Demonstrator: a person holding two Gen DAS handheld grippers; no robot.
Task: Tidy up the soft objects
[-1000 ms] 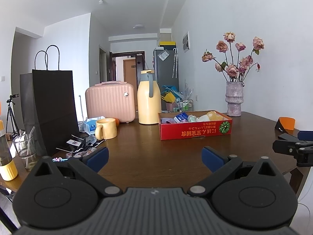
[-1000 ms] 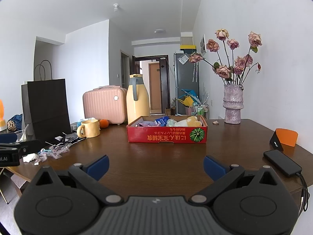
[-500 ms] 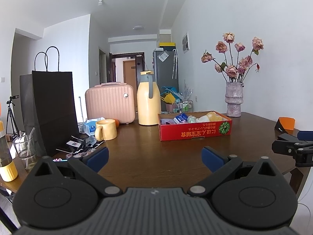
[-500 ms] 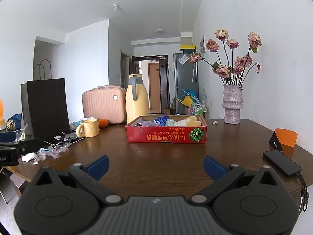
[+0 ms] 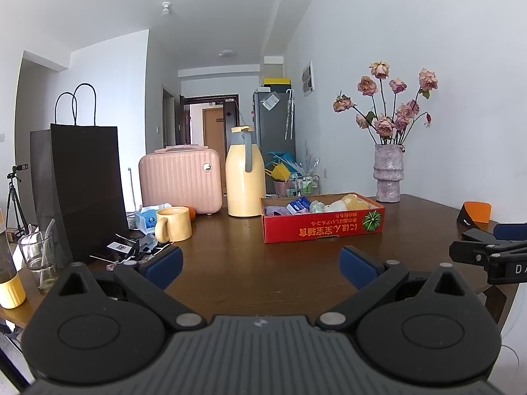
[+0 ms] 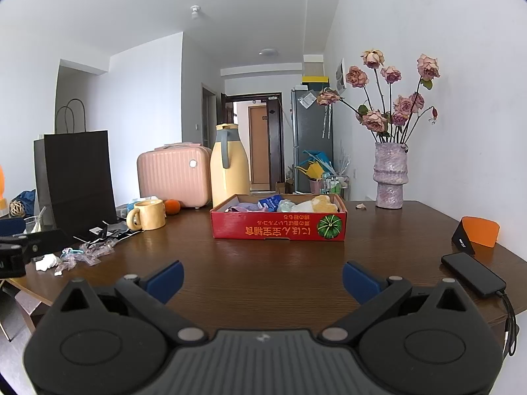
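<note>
A: Where do the soft things lie?

B: In the red box (image 6: 278, 225), centre of the right wrist frame, on the bench (image 6: 263, 263). A purple cloth (image 6: 245, 206), a blue packet (image 6: 270, 202), a pale green lump (image 6: 287, 205) and a yellow-white plush (image 6: 321, 204) show above its rim. In the left wrist frame the box (image 5: 322, 227) sits right of centre.

A: And the grippers?

B: The left gripper (image 5: 260, 266) is spread wide and holds nothing; the right gripper (image 6: 263, 278) is the same. Both hang low in their frames over bare wood, well short of the box.

A: Which step is this?

B: The frames do not settle it. Soft things gathered in a box with both grippers free fits a sort about to take them out, or a tidy-up that has put them in.

A: What would a reach call for?

B: I judge it means going forward past the bare wood and dipping over the front wall. The things lie packed close, so the fingers must close on one without dragging its neighbour. The yellow jug (image 6: 229, 164) stands just behind the box's left corner.
</note>
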